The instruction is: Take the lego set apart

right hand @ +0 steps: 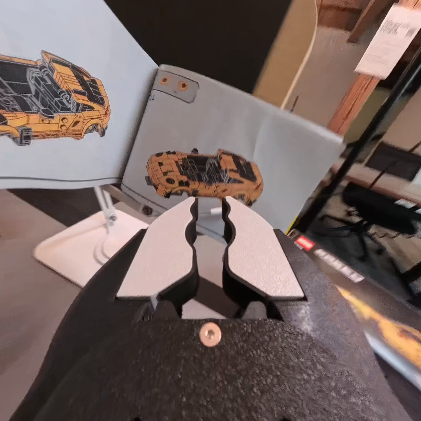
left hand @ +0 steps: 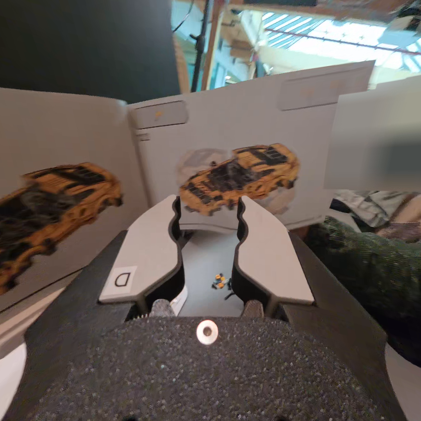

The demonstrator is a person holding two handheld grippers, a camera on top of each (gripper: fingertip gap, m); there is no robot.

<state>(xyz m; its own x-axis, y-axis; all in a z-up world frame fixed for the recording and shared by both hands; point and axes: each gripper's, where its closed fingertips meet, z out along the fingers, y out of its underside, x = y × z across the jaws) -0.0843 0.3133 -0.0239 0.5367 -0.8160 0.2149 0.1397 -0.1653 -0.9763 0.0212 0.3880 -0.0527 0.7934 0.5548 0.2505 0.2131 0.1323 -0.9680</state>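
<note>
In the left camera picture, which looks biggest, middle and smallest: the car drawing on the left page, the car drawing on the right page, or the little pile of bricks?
1. Left-page car drawing, though it sits nearer the camera.
2. Right-page car drawing.
3. Pile of bricks, tiny between the left gripper fingers.

Each claw, left (left hand: 208,202) and right (right hand: 209,202), has two pale grey, wavy-edged fingers on a speckled black body with one silver screw (left hand: 207,332), beside a dark green knitted sleeve (left hand: 364,280).

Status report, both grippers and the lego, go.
Left gripper open, empty. Right gripper open, empty. Loose lego pieces on grey table below left gripper. Open instruction booklet standing ahead, nothing gripped.
</note>
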